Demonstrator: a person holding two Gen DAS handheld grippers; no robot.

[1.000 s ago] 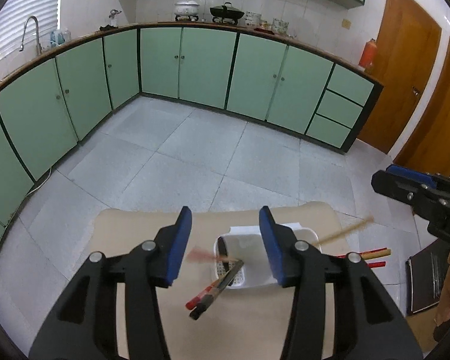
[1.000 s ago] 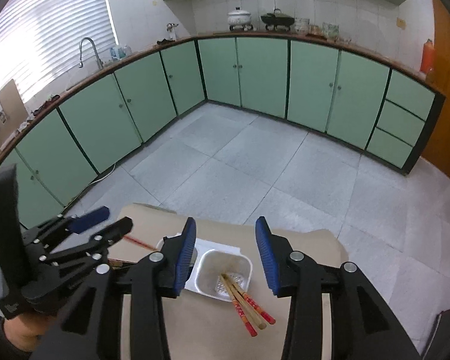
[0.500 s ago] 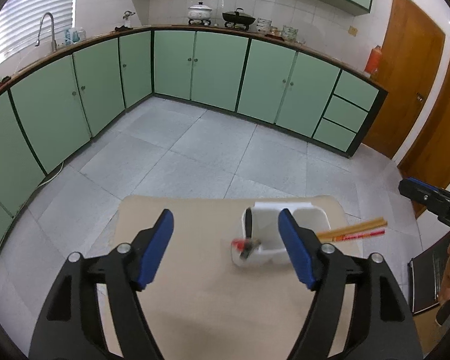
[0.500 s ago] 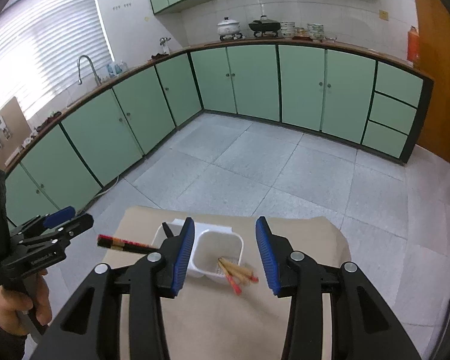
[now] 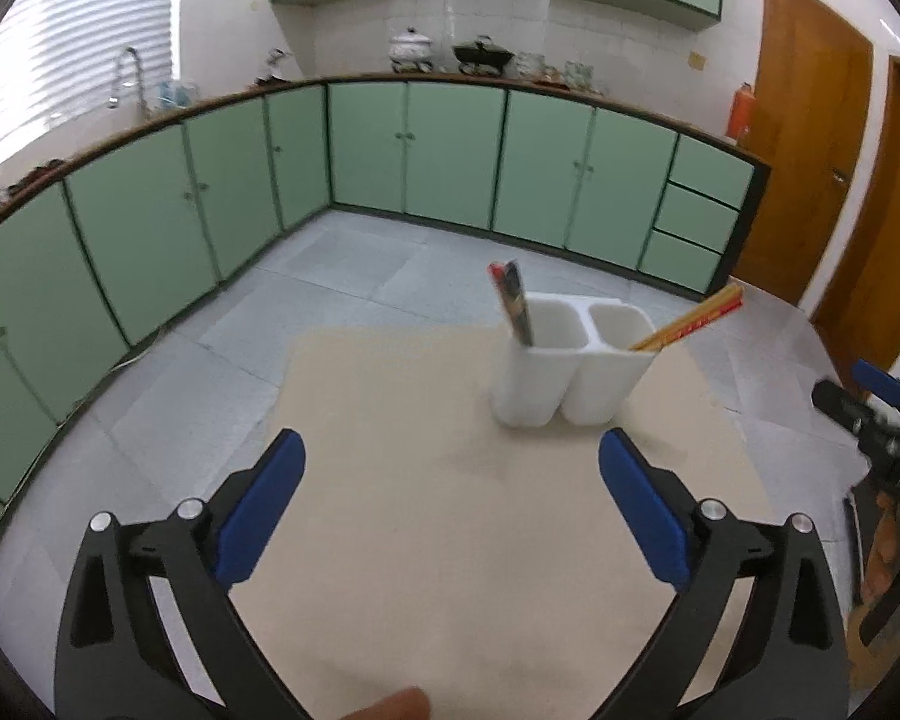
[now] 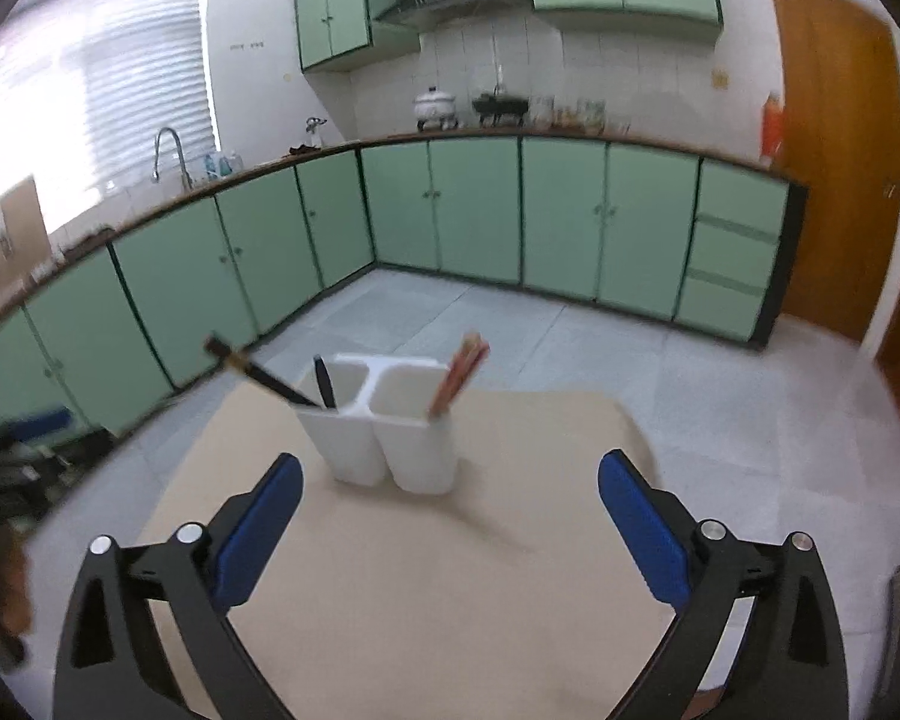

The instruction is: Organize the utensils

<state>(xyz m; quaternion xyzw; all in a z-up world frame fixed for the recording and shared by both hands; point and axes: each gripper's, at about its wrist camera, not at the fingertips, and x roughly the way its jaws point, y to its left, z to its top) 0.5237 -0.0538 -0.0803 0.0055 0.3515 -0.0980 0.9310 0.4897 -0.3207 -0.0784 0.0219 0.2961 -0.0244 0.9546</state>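
A white two-compartment holder stands upright on the beige table. Dark chopsticks with red ends lean out of its left compartment. Yellow and red chopsticks lean out of the right one. My left gripper is back from the holder, its jaws opening wide with nothing between them. My right gripper is likewise back, jaws opening and empty. The right gripper also shows at the left wrist view's right edge.
Green cabinets line the far walls across a grey tiled floor. Wooden doors stand at the right. A hand holds the right gripper beyond the table's right edge. The table ends just behind the holder.
Both grippers let go of their chopsticks, which now stand in the holder's compartments. Both pulled back from the holder and their jaws spread wide.
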